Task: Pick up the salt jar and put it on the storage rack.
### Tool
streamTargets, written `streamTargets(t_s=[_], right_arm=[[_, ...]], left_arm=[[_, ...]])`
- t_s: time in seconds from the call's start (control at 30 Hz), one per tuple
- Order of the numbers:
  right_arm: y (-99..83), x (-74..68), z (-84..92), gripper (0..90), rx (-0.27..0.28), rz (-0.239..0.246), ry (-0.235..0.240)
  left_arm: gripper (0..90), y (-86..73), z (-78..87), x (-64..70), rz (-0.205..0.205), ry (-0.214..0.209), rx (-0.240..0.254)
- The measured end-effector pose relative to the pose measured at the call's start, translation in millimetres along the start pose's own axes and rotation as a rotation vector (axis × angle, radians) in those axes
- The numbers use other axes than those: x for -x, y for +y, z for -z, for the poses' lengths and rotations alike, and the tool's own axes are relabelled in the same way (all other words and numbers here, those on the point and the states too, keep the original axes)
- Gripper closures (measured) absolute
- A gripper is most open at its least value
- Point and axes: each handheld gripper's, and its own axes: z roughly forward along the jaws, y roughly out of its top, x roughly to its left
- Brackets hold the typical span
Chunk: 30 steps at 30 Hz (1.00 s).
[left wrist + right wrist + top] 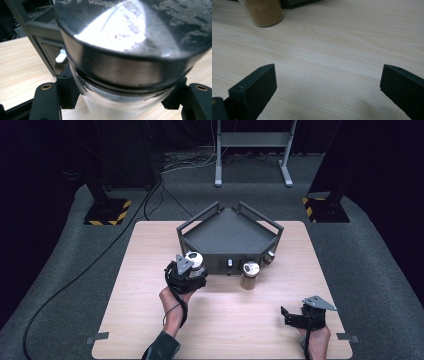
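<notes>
A: Where's the left hand-held gripper point(191, 270)?

B: Near the front left corner of the dark tray point(227, 231), with the forearm coming up from the bottom edge and angled slightly inward. Its jaws are clamped on a clear jar point(117, 100) with a shiny metal lid point(130, 40) — in the left gripper view the black pads press the glass on both sides, just under the lid's rim.

A: Can you see what's in the jar?

B: No. The lid crowds the picture and glare washes out the glass below; the jar's base is cut off, so whether it touches the worktop point(150, 285) I cannot tell.

A: And the right hand-held gripper point(295, 317)?

B: Low at the right front of the worktop, pointing left, the hand mostly cut off by the bottom edge. Its jaws stand well apart over bare wood, nothing between them.

A: Anything else nearby?

B: A second jar point(249, 276) of brown powder stands in front of the tray — in the right gripper view its lower part point(263, 12) alone appears, cropped at the top.
</notes>
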Motion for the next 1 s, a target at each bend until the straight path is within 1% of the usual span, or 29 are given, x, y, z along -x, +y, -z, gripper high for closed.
streamTargets(t_s=[0.33, 0.63, 0.77, 1.0], right_arm=[[0.1, 0.6, -0.1, 0.1, -0.001, -0.002, 0.002], [0.3, 1.1, -0.2, 0.1, -0.002, -0.004, 0.004], [0.7, 1.0, -0.4, 0.1, -0.004, -0.004, 0.004], [0.7, 1.6, -0.4, 0.1, -0.004, -0.005, 0.006]], left_arm=[[31.6, 16.4, -1.3, -3.0, -0.012, 0.004, 0.009], [31.6, 33.8, -1.7, -6.8, -0.015, 0.007, 0.018], [31.6, 38.8, -2.7, -7.7, -0.011, 0.008, 0.023], [31.6, 49.7, -7.1, -7.6, -0.019, 0.011, 0.017]])
